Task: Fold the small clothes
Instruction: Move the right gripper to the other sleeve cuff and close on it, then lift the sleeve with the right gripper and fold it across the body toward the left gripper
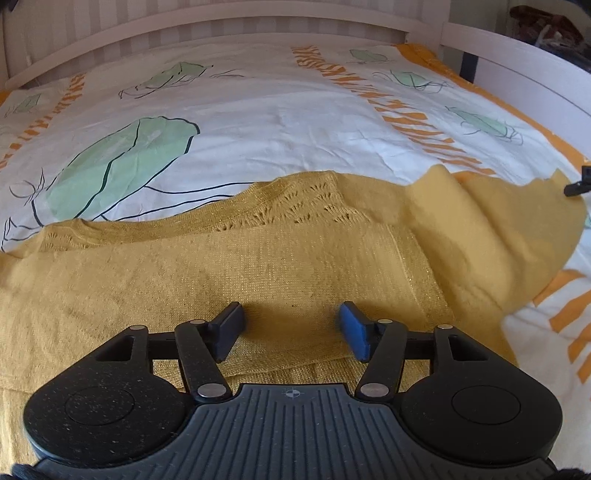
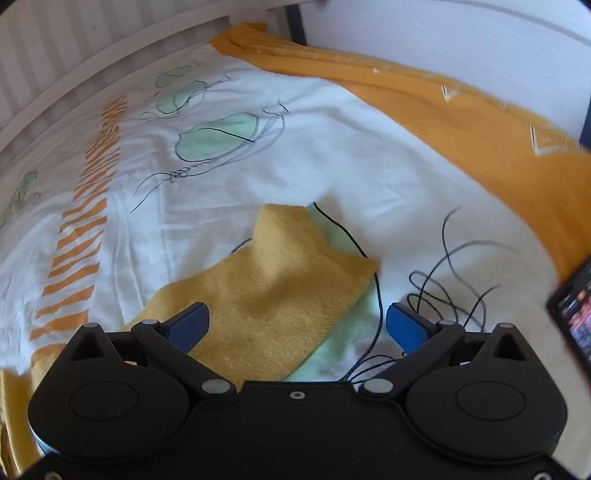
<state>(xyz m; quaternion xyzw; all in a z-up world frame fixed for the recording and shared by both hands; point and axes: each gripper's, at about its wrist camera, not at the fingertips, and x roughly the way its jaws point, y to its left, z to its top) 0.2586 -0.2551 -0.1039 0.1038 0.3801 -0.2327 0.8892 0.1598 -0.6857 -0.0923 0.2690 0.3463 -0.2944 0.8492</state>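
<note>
A mustard-yellow knit garment [image 1: 229, 269] lies spread on the bed, with a lace-knit band along its far edge and a sleeve reaching off to the right. My left gripper [image 1: 291, 325] is open and empty, low over the garment's near folded edge. In the right wrist view the sleeve end [image 2: 280, 291] lies flat on the sheet. My right gripper [image 2: 297, 321] is open and empty, with its fingers either side of the sleeve, just above it. The right gripper's tip [image 1: 578, 186] shows at the far right of the left wrist view.
The bed sheet [image 1: 295, 122] is white with green leaf prints and orange lettering. A white bed rail [image 1: 221, 26] runs along the far side. An orange blanket [image 2: 461, 122] lies along the right edge. A phone with a lit screen [image 2: 576, 317] lies at the right.
</note>
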